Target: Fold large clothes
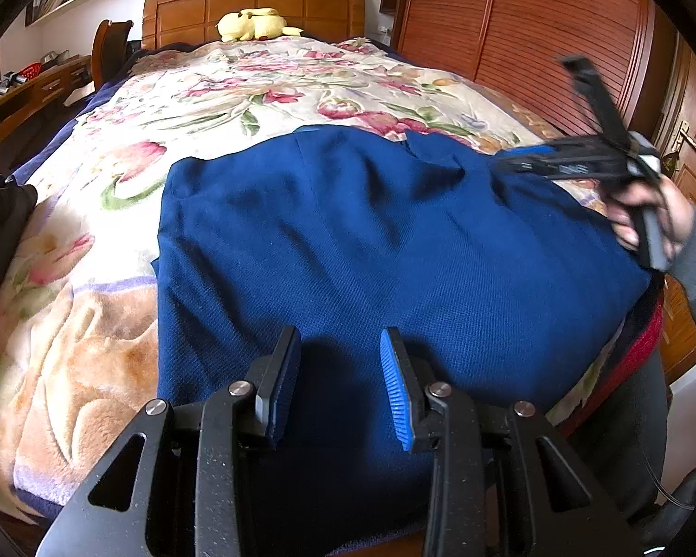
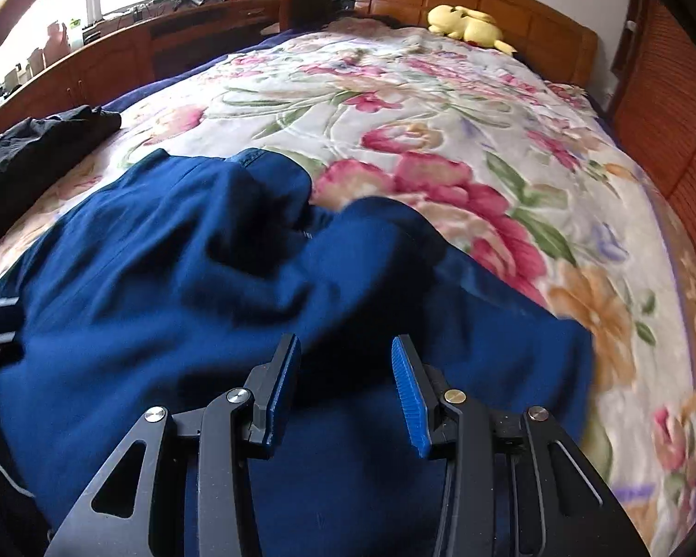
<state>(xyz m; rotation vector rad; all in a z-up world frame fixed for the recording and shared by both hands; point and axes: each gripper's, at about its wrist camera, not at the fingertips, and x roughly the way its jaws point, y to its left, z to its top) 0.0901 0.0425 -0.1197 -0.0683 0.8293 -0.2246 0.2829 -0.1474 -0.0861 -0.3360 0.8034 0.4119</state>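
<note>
A large dark blue garment [image 1: 371,250] lies spread on the floral bedspread [image 1: 209,106], its near end at the bed's foot. My left gripper [image 1: 341,348] is open and empty, just above the garment's near part. My right gripper [image 2: 345,357] is open and empty above the rumpled right side of the garment [image 2: 209,278]. In the left wrist view the right gripper [image 1: 533,158] shows blurred at the garment's far right edge, held in a hand [image 1: 649,213].
A yellow plush toy [image 1: 255,23] lies against the wooden headboard [image 1: 255,4]. A black garment [image 2: 37,144] lies at the bed's left edge. A wooden wardrobe [image 1: 533,23] stands on the right, a long desk [image 2: 116,55] under the window on the left.
</note>
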